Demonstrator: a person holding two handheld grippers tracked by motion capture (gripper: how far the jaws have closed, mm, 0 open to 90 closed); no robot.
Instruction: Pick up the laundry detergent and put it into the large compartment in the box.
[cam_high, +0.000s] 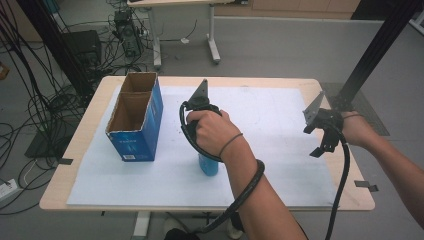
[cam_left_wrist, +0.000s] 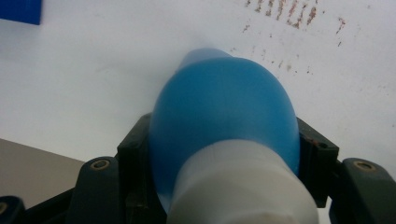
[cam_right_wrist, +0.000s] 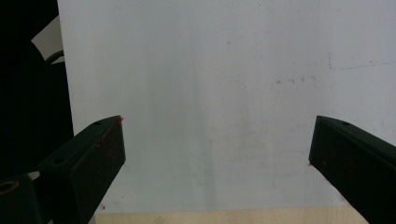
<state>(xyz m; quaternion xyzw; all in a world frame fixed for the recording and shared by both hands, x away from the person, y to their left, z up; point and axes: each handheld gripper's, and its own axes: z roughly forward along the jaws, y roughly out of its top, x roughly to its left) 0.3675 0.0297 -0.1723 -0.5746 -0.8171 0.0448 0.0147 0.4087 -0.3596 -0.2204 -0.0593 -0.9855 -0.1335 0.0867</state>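
Two grippers are in your hands. Your left gripper (cam_high: 206, 150), at centre frame in the high view, points down and its jaws are clamped on a blue plastic bottle with a white neck (cam_left_wrist: 224, 121). In the left gripper view the black jaws press the bottle's rounded blue body from both sides, low in the frame, with the white neck nearest the camera. In the high view the bottle's blue lower part (cam_high: 208, 165) shows just below your left hand (cam_high: 214, 131), at lower centre, over the white sheet (cam_high: 280, 135) that covers the pale wooden table (cam_high: 90, 125); whether its base touches the sheet I cannot tell.

Your right gripper (cam_high: 322, 142) sits at right of the frame in the high view, near the sheet's right edge, well apart from the bottle. In the right gripper view its jaws (cam_right_wrist: 215, 158) stand wide, with bare white sheet between them and a strip of table edge at the bottom.

An open blue cardboard box with two compartments (cam_high: 136, 116) stands at upper left of the sheet, left of your left gripper and apart from it.
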